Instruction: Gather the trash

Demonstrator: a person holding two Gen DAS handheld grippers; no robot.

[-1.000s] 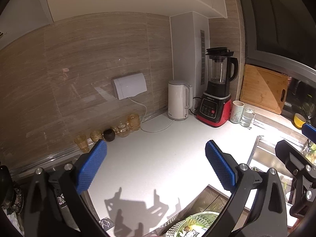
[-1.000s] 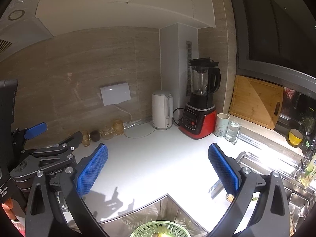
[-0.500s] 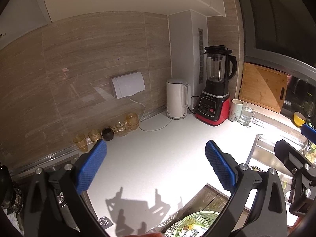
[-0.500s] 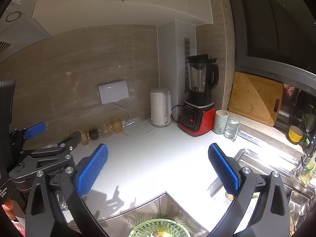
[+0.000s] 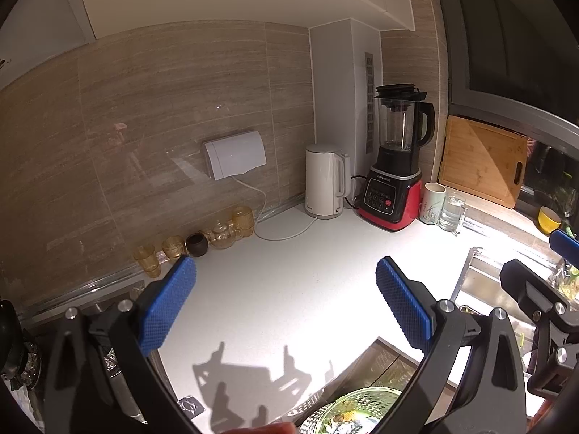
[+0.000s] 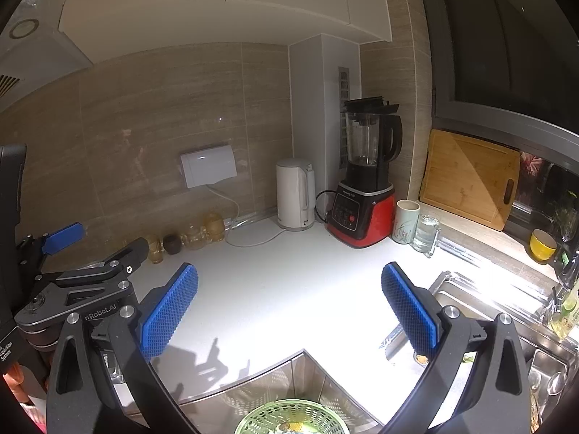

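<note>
A green strainer basket (image 6: 289,417) is cut off by the bottom edge, its contents too small to identify; overexposed glare washes out the sink (image 6: 481,300) rim at right.

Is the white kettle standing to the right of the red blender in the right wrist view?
No, the white kettle stands left of the red blender, against the wall.

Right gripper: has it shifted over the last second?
Yes, slightly. In the right wrist view the red blender sits lower and left of where it was, so the right gripper has tilted up and swung right.
</note>
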